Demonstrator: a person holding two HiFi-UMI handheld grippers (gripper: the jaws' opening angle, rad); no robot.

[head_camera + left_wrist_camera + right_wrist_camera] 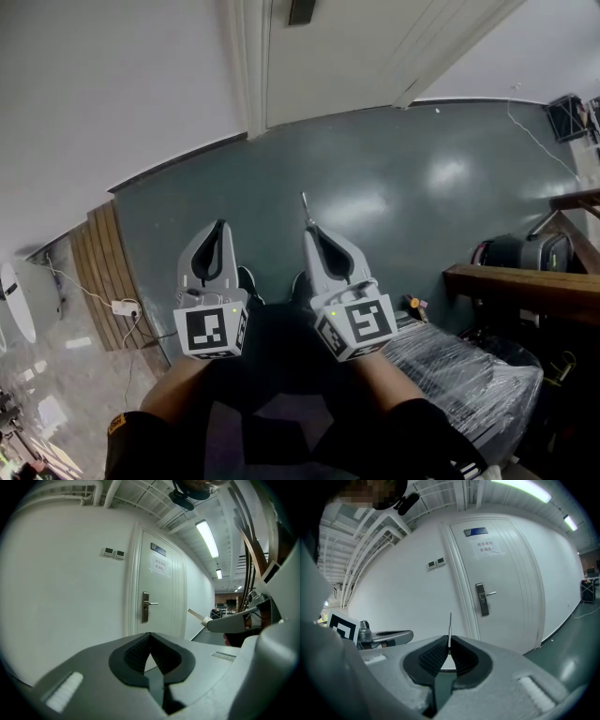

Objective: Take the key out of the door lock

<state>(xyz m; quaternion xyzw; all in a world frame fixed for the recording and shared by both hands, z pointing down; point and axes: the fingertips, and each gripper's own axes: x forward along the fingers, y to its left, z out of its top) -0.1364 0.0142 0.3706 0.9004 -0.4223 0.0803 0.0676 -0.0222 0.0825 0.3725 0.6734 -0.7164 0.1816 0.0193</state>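
Where its jaws meet, the right tool [449, 647] apparently pinches the key [450, 626].

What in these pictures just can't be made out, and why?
- Lock plate: too small in both gripper views to show any detail.
- Door sign: print too small and blurred.
- Door in the head view: the top edge cuts off most of it.
- Key: seen edge-on in the right gripper view, its head hidden in the right gripper.
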